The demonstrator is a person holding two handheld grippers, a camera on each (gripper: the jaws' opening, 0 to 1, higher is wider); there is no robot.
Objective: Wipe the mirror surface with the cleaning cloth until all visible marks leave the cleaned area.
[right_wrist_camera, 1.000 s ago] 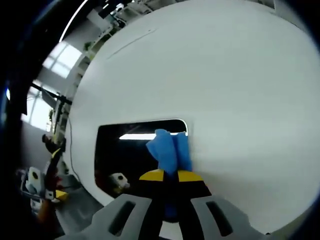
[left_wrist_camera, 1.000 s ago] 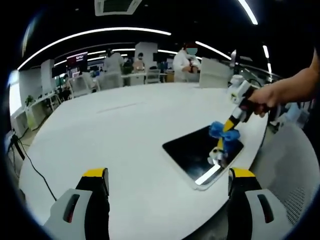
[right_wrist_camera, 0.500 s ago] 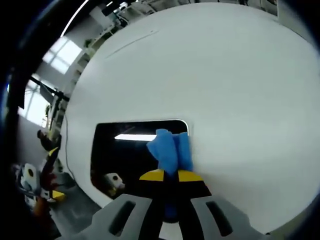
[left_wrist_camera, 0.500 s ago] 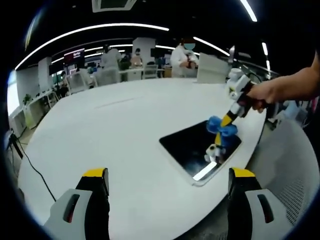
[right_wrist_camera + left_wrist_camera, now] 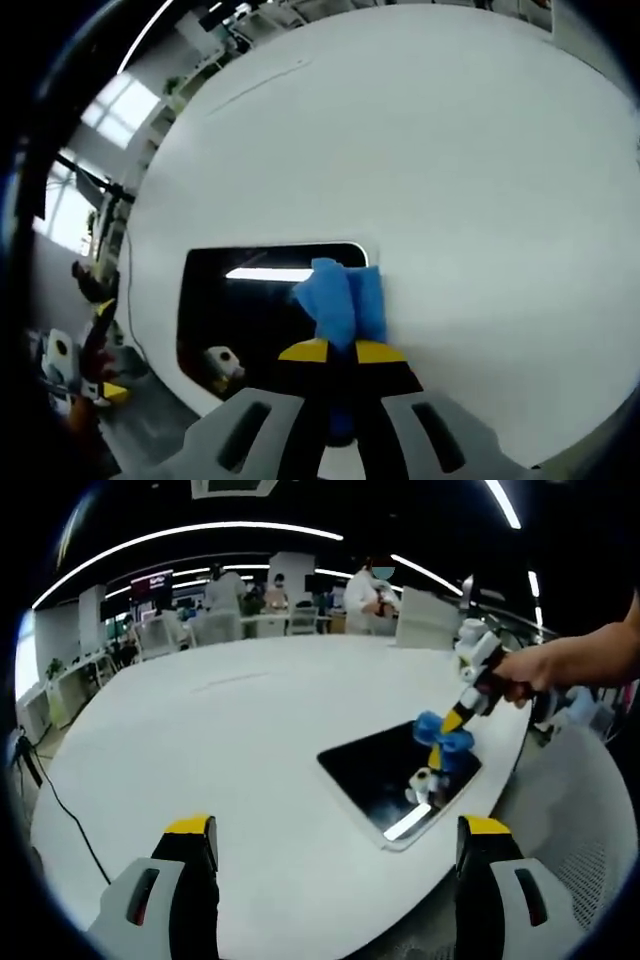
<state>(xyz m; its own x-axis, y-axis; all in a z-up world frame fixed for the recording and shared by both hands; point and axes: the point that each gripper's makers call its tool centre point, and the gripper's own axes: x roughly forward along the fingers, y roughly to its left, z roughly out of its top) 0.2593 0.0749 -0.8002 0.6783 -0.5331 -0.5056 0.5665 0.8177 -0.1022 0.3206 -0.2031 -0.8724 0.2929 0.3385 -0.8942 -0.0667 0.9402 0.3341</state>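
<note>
cloth: now lies further past the mirror's right edge, more of it over the white table than a second ago
right gripper: in the left gripper view shifts slightly toward the mirror's far corner, tip a little higher up
hand: shifts slightly along with it
mirror reflection: the gripper's reflection slides a bit left
</note>
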